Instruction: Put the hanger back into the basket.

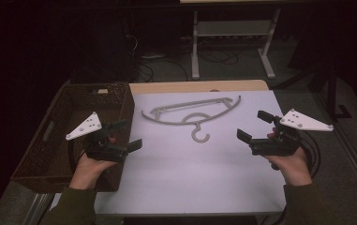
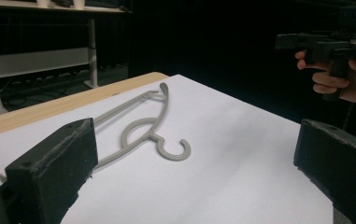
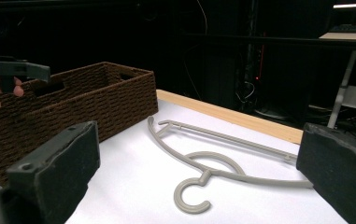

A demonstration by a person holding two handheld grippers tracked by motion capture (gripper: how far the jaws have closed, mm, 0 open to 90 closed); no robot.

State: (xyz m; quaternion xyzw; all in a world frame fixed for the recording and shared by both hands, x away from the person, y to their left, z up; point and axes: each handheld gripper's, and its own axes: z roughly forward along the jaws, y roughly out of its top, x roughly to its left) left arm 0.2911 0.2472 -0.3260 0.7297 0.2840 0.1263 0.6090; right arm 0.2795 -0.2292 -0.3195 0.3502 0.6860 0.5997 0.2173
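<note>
Two hand-held grippers hover spread over a white table with a grey hanger lying between them.

High view: the grey plastic clothes hanger (image 1: pixel 192 112) lies flat on the white tabletop (image 1: pixel 185 173), hook toward the person, just right of a dark woven basket (image 1: pixel 35 159) at the table's left edge. The left gripper (image 1: pixel 127 135) sits at the basket's right wall, jaws apart and empty; the right gripper (image 1: pixel 256 125) is held near the right edge, jaws likewise apart and empty.
Left gripper view: its jaws stand wide, the hanger (image 2: pixel 152 133) lying beyond them; the right gripper (image 2: pixel 325 44) shows at top right.
Right gripper view: jaws wide, hanger (image 3: pixel 203 168) between and beyond them, basket (image 3: pixel 77 105) behind at left.
</note>
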